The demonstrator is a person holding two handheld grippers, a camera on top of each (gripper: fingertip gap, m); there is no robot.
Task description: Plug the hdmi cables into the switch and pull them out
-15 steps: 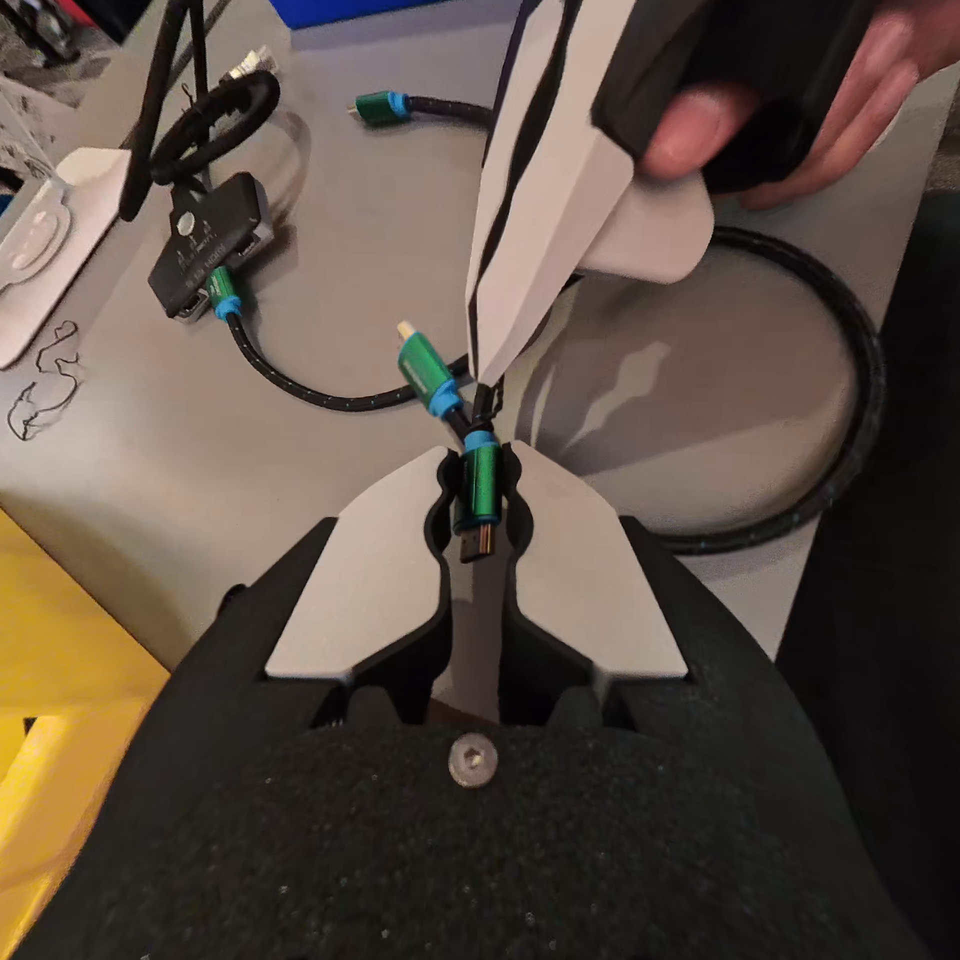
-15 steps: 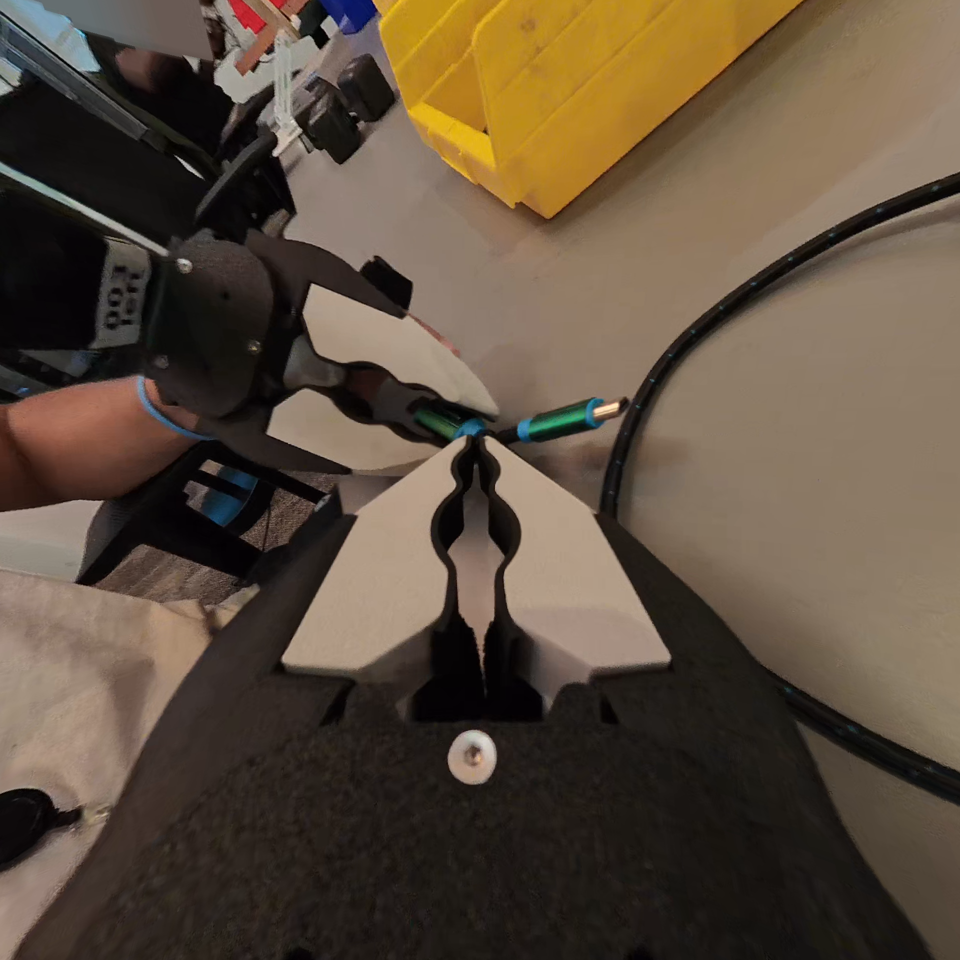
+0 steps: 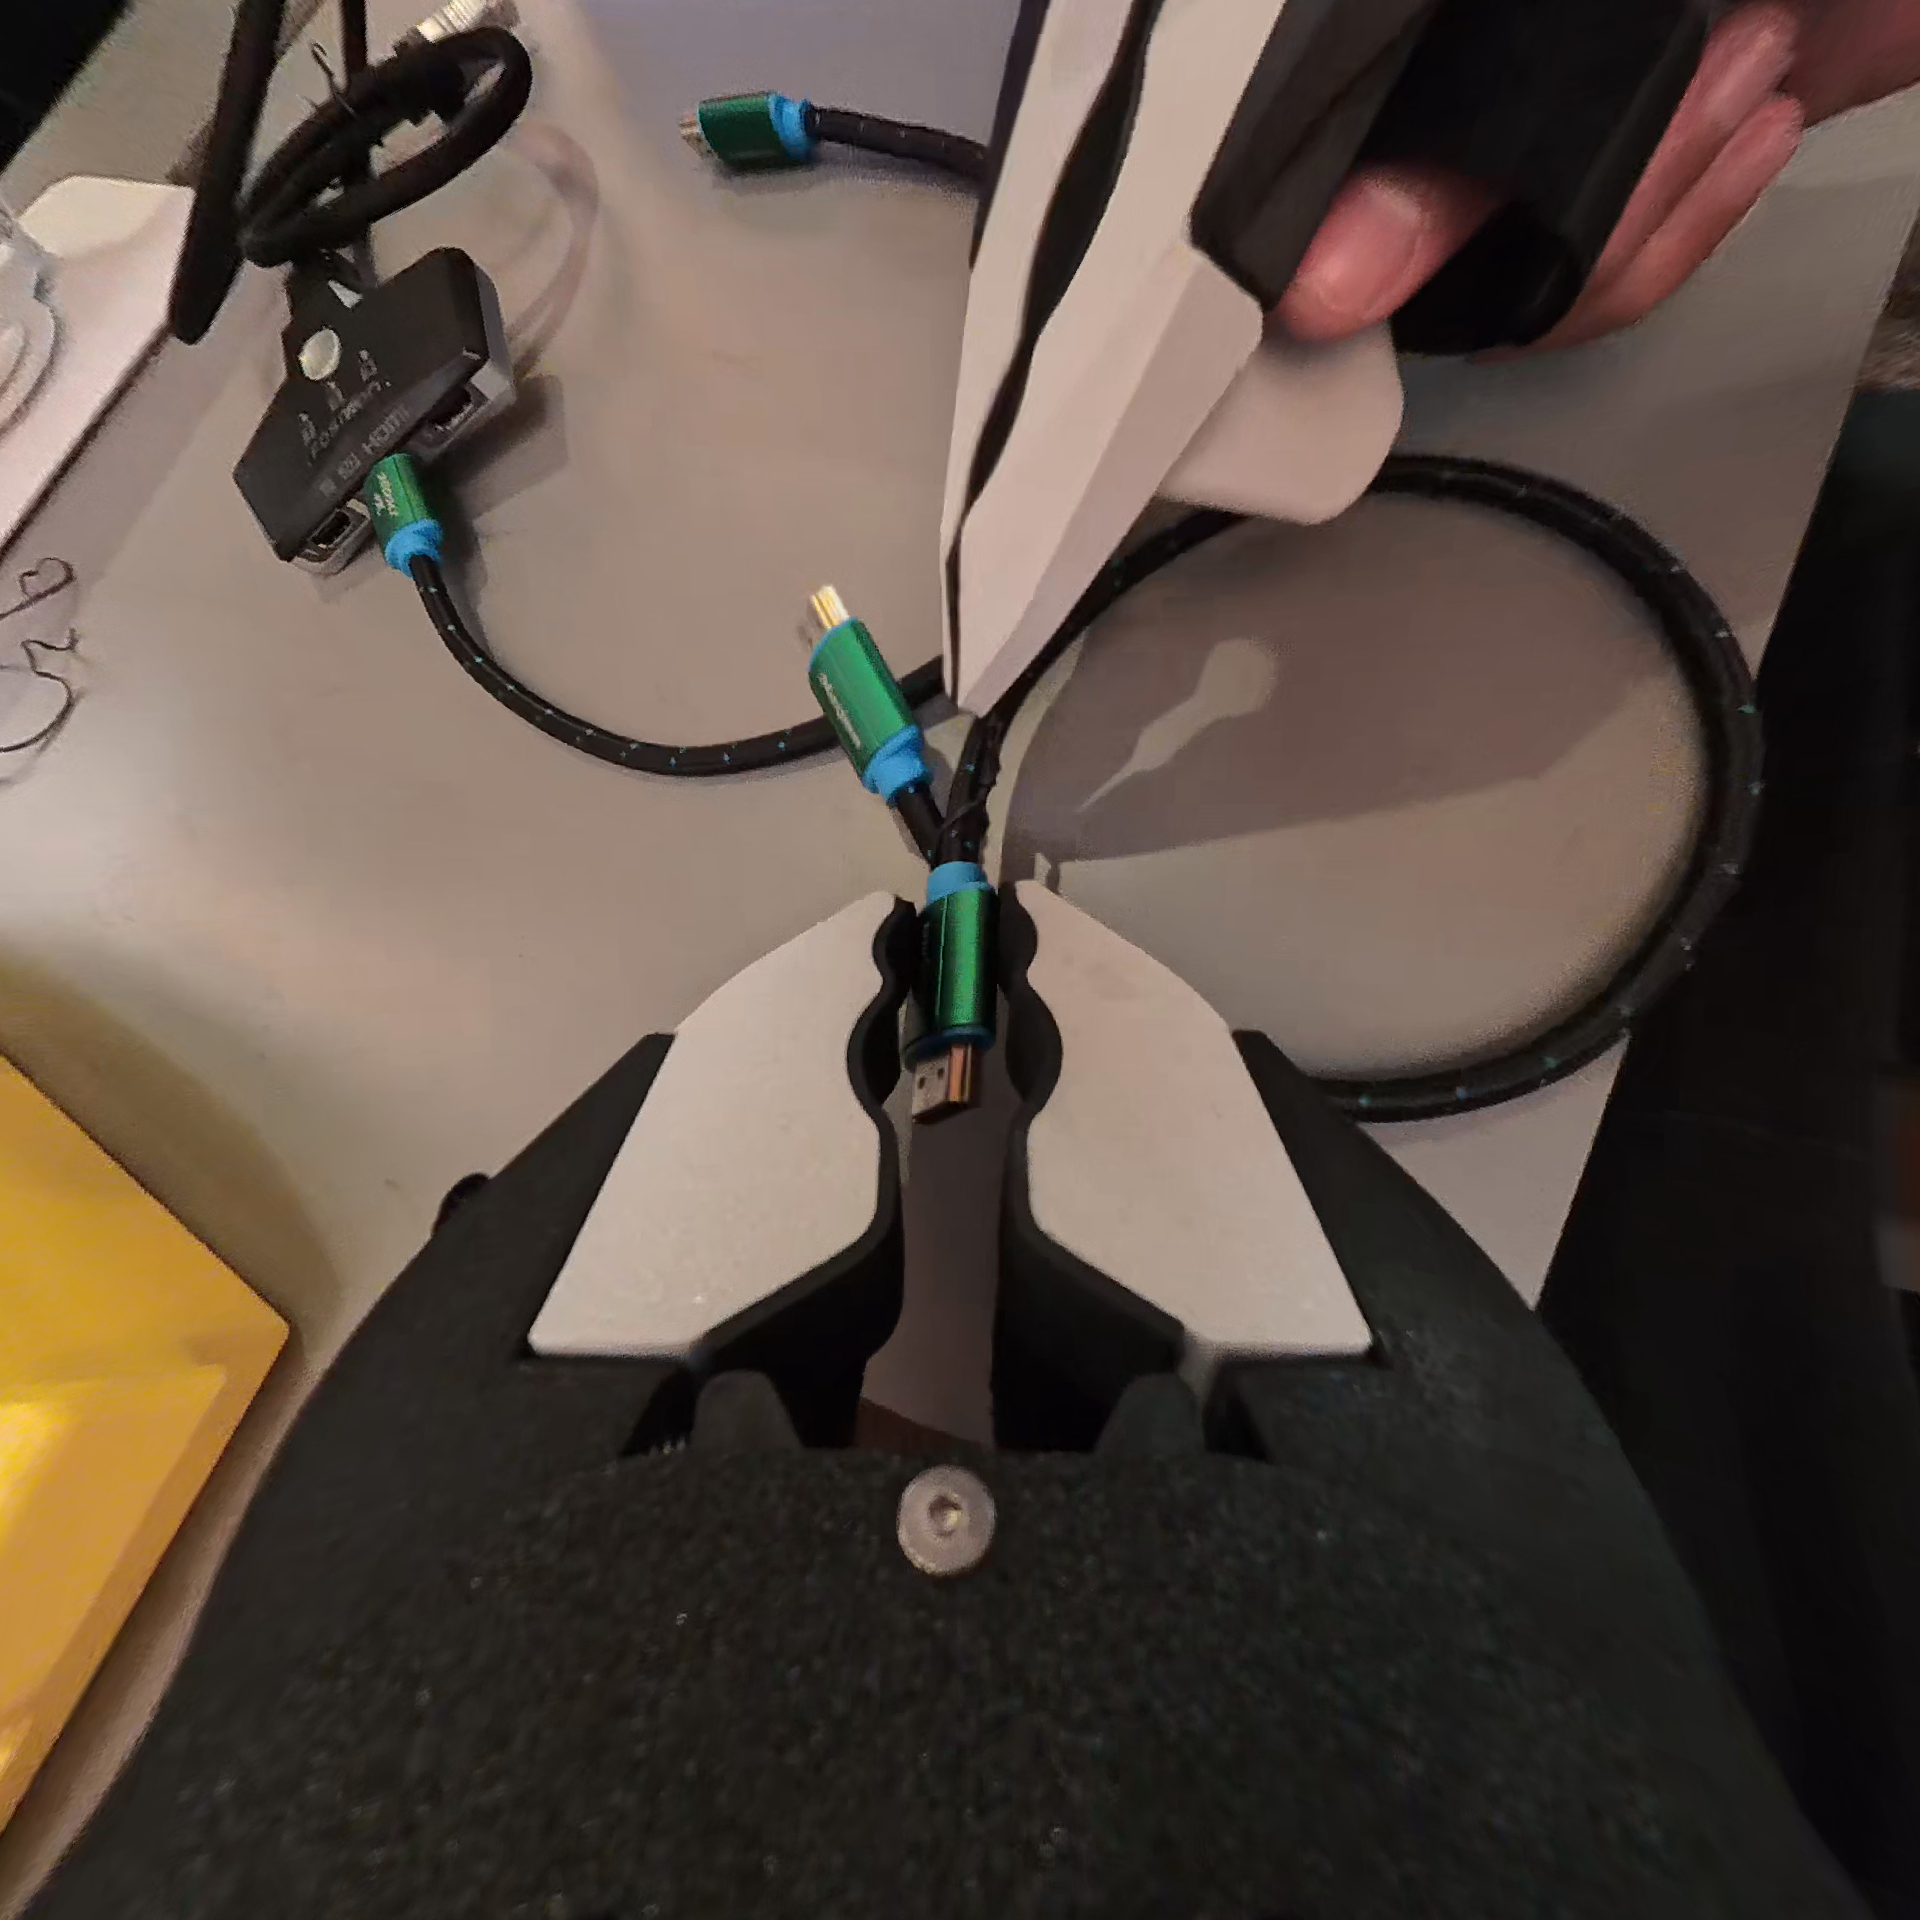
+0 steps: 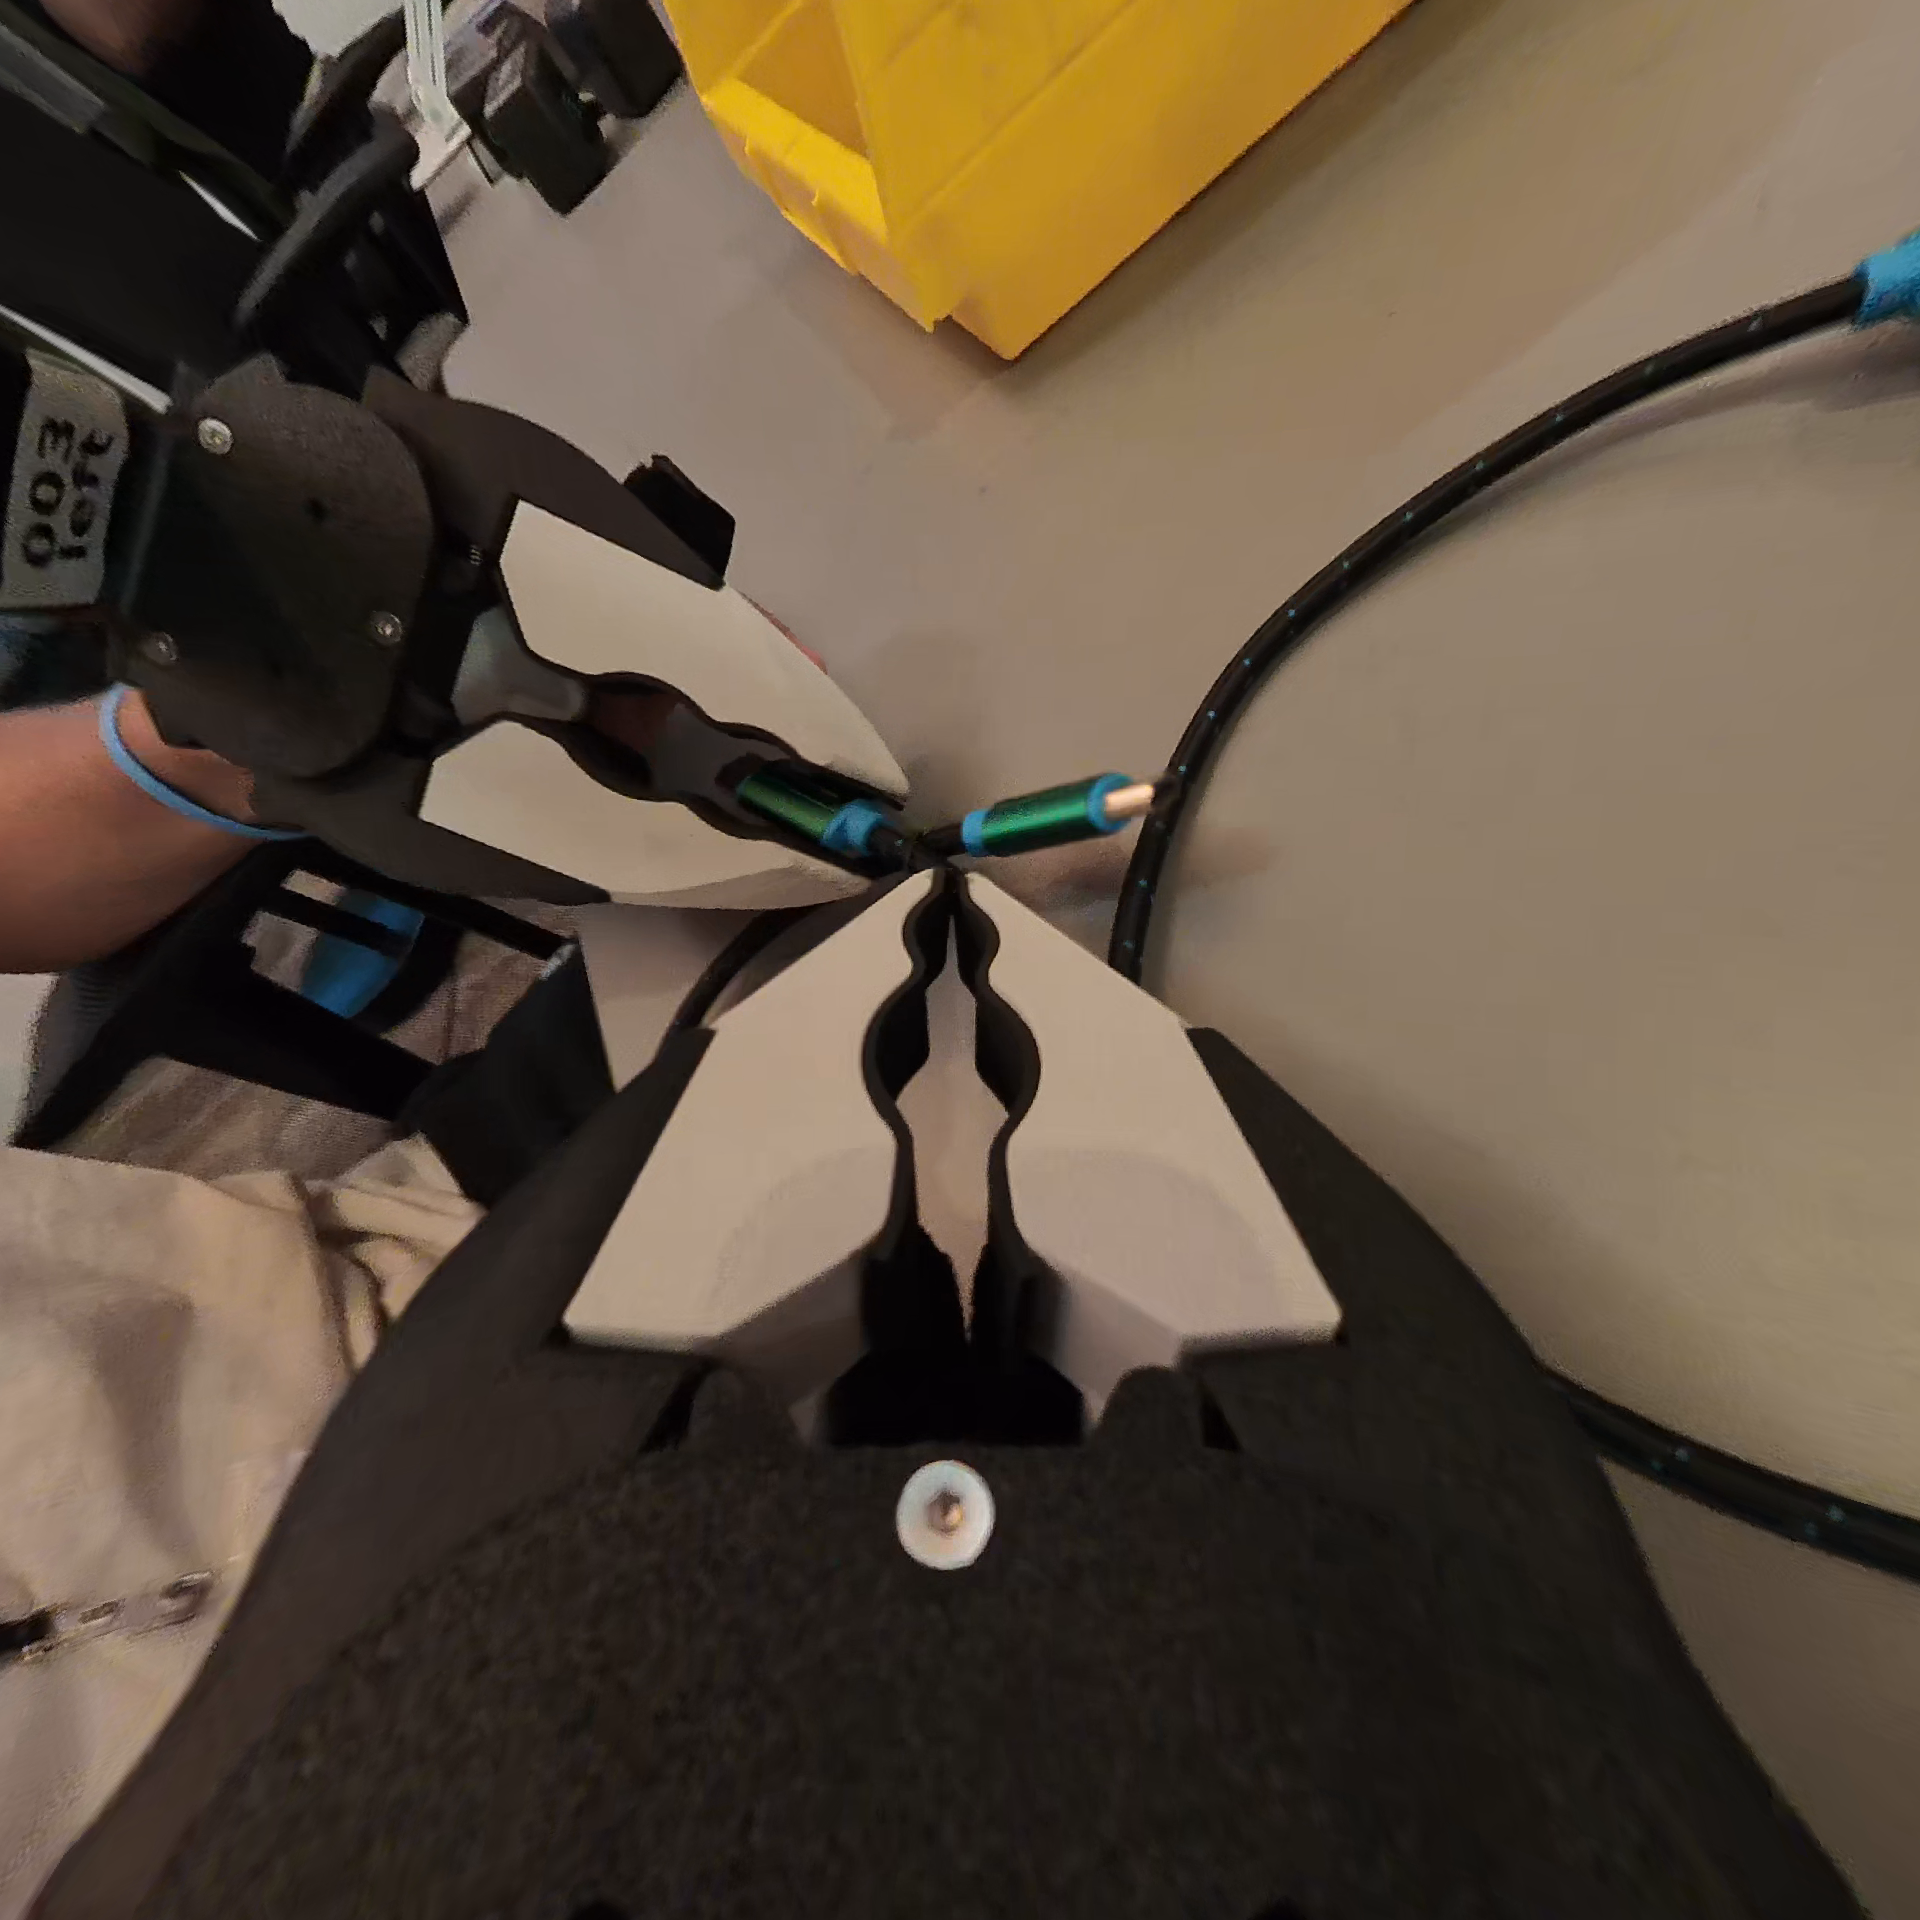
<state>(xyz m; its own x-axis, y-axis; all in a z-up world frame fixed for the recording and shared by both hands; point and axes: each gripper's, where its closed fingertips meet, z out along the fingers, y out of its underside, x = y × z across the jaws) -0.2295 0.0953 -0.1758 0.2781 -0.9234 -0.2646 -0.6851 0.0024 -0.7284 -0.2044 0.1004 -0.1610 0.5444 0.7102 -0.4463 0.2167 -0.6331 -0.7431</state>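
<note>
Clutter rings the working spot on the grey tabletop point(image 3: 312, 935). A yellow bin point(image 4: 1039, 156) stands at the near-left edge in the left wrist view, and a white flat object point(image 3: 73, 270) lies at the far left beside a bundle of black cords point(image 3: 384, 135). The black switch point(image 3: 364, 416) sits beyond, white lettering on its top, with one green plug point(image 3: 400, 504) seated in its middle port and the ports either side of it vacant. Another green plug point(image 3: 748, 125) lies loose farther back.

The left tool point(image 3: 961, 914) is clamped on a green HDMI connector point(image 3: 961, 977), whose metal tip points back toward the camera. Its braided cable point(image 3: 1662, 727) runs out in a wide loop to the right. Just ahead, a second loose connector point(image 3: 857, 696) tilts up, crossing the held cable near the left tool's tips.

The right tool point(image 4: 951, 883) has its fingers drawn together, nipping the thin cable where the two connectors meet; whether it truly holds the cable is hard to tell. A hand point(image 3: 1558, 208) grips that tool's body. A white label with printed characters sits on the left tool's housing in the right wrist view.
</note>
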